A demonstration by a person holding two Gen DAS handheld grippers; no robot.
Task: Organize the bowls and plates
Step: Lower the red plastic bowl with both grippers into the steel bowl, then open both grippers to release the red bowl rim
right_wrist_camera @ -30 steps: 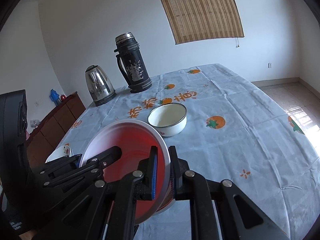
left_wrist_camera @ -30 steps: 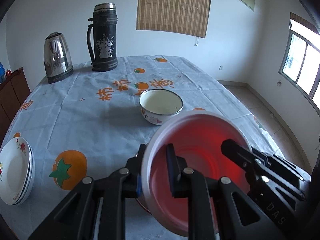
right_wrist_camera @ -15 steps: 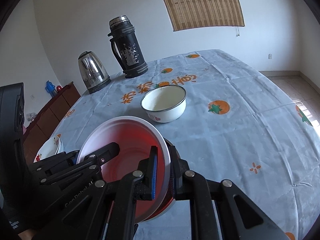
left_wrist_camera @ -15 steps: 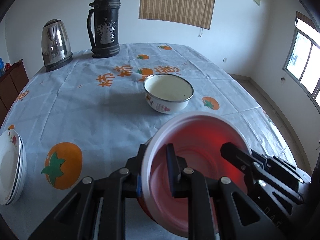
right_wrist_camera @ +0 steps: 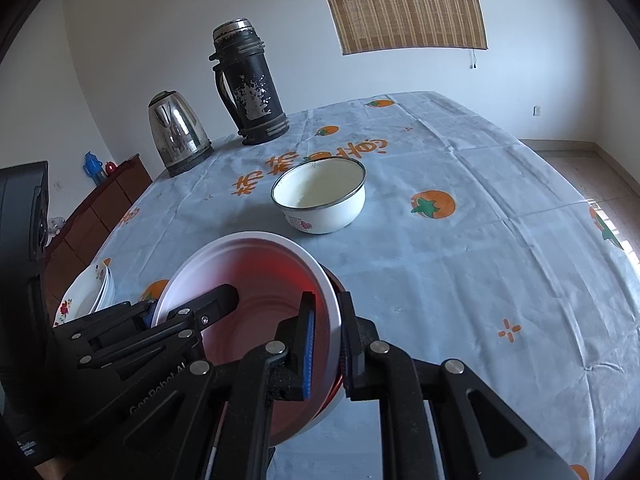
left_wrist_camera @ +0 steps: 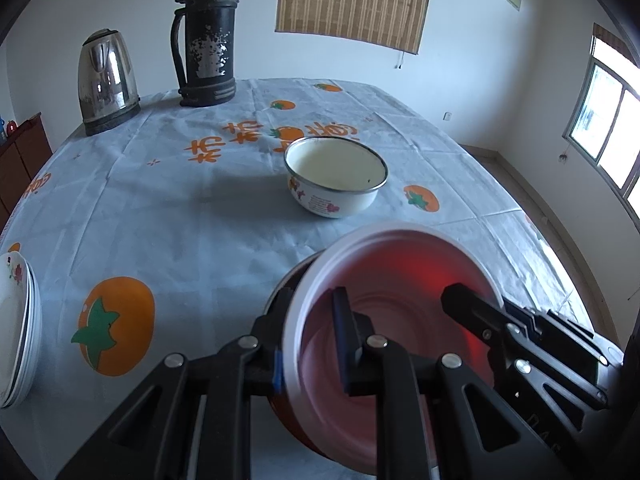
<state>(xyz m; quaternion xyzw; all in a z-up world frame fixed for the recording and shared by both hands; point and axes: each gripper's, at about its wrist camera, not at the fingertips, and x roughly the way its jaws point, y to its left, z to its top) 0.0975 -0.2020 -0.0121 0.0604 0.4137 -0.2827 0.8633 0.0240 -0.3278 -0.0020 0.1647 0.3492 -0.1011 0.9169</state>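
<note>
A red bowl with a white rim (left_wrist_camera: 404,276) (right_wrist_camera: 256,272) is held above the table by both grippers. My left gripper (left_wrist_camera: 310,336) is shut on its left rim, and my right gripper (right_wrist_camera: 326,338) is shut on its right rim. A white enamel bowl with a flower print (left_wrist_camera: 336,174) (right_wrist_camera: 320,196) stands on the table just beyond the red bowl. A stack of white flowered plates (left_wrist_camera: 16,320) (right_wrist_camera: 90,292) sits at the table's left edge.
A steel kettle (left_wrist_camera: 106,80) (right_wrist_camera: 178,136) and a tall black thermos (left_wrist_camera: 206,36) (right_wrist_camera: 248,80) stand at the far left of the table. The tablecloth (left_wrist_camera: 180,208) is light blue with orange fruit prints. A wooden cabinet (right_wrist_camera: 100,200) stands left of the table.
Both grippers have carried the red bowl forward toward the white enamel bowl, which now looks larger and nearer. The grip on the rim is unchanged.
</note>
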